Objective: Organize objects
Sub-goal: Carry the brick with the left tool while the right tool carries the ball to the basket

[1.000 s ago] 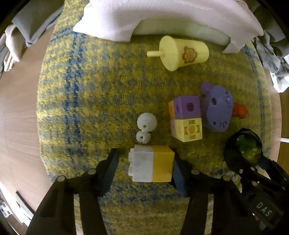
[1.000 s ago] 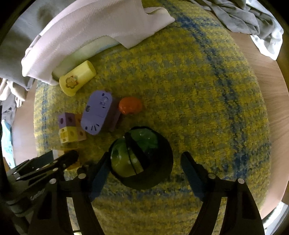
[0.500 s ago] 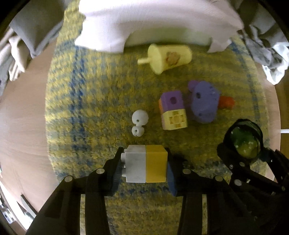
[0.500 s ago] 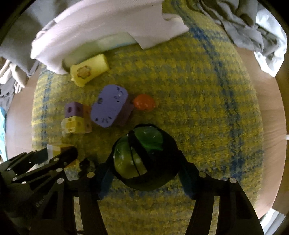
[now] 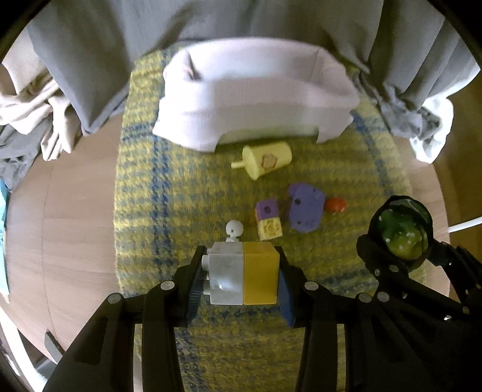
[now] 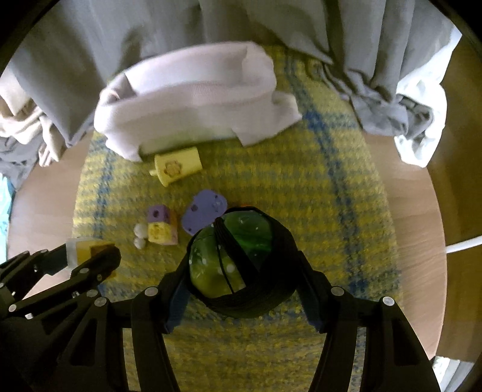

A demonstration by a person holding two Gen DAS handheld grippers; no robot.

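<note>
My left gripper is shut on a white and yellow block and holds it above the yellow-blue rug. My right gripper is shut on a green and black ball toy, also lifted; it shows at the right of the left wrist view. On the rug lie a yellow toy cup, a purple and yellow cube stack, a purple animal-face piece, an orange piece and a small white bead figure.
A container draped in white cloth stands at the rug's far edge. Grey fabric hangs behind it, with crumpled clothes at the left and right. The rug lies on a round wooden table.
Both grippers closed on their objects and lifted them up and back from the rug. The view now takes in the whole draped container and the grey fabric behind.
</note>
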